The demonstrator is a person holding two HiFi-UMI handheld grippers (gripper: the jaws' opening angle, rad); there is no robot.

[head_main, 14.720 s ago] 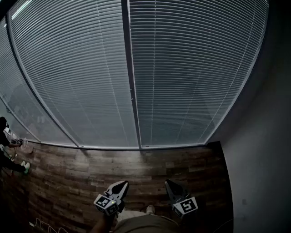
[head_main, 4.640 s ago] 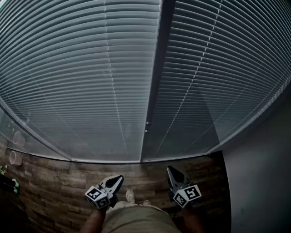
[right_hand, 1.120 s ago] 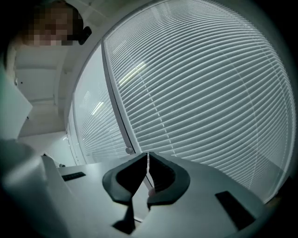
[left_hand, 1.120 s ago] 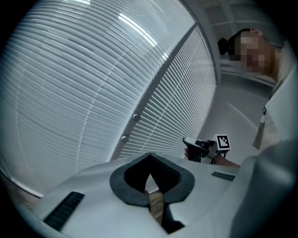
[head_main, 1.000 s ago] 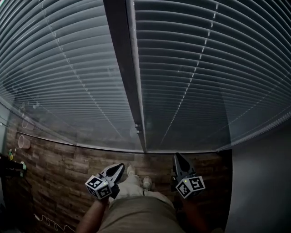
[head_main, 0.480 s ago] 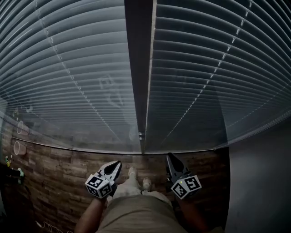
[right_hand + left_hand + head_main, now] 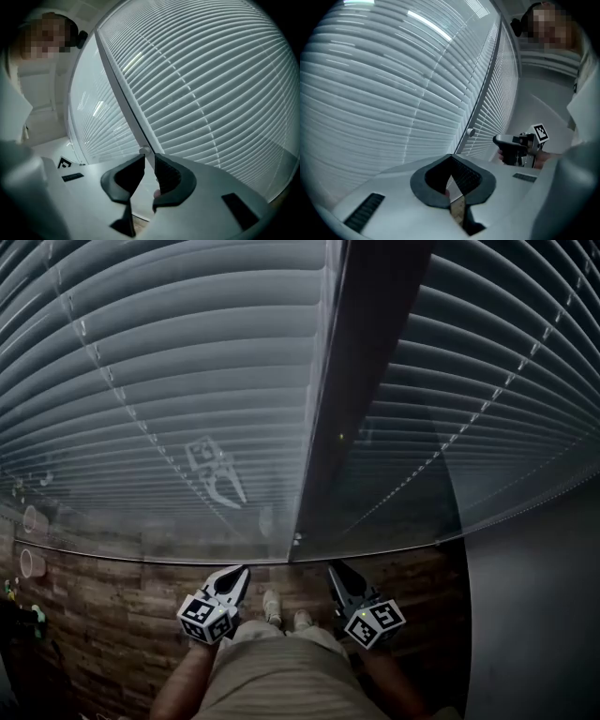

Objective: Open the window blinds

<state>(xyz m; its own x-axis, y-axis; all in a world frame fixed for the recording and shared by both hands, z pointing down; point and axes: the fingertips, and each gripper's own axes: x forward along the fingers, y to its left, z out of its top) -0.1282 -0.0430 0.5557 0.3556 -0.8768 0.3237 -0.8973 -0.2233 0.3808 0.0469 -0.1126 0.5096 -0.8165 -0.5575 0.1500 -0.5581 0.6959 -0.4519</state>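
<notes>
The window blinds (image 7: 169, 381) hang on either side of the dark window post (image 7: 366, 381), their slats lying flat and overlapping, so they are not yet open. Left of the post, a faint reflection of a gripper (image 7: 216, 470) shows in the pane. This suggests the slats sit behind glass and cannot be pushed directly.

That probably explains why both tools are aimed at the foot of the post, where a small round knob (image 7: 296, 538) sticks out. It is likely the control for the slats.

The right gripper (image 7: 149, 157) points almost level at the post, with the knob just beyond its tips. Its jaws have just been opening and now stand a narrow gap apart, with nothing between the pads. This looks like readying to take the knob.

The left gripper (image 7: 452, 158) is held just left of the post, also facing the blinds. Its jaw tips are pressed together and it carries nothing. It seems to be kept clear while the right one works.

The person stands close to the post, toes near its base on the wood floor (image 7: 103, 596).
</notes>
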